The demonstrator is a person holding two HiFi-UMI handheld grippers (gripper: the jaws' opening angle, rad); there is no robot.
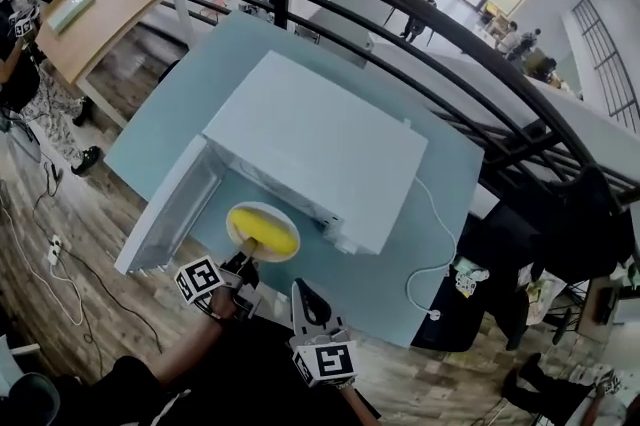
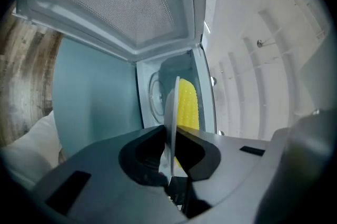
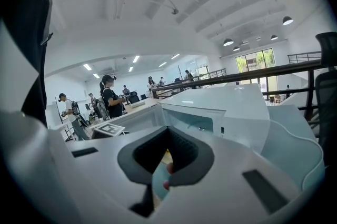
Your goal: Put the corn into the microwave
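Left tongs point(image 2: 171, 136) were clamped on the rim of a plate point(image 2: 171, 107) seen edge-on, which hid part of the corn point(image 2: 188, 104) lying on it at the open microwave's point(image 1: 320, 149) mouth. Right tongs point(image 3: 167, 131) were closed on nothing, near the desk's point(image 1: 400, 284) edge. The oven's cavity was largely hidden.

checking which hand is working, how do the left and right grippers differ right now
The left gripper is clamped on the rim of the plate, carrying the corn; the right gripper is shut on nothing. The left gripper reaches the open microwave front; the right gripper sits back nearer the person. Both carry marker cubes.
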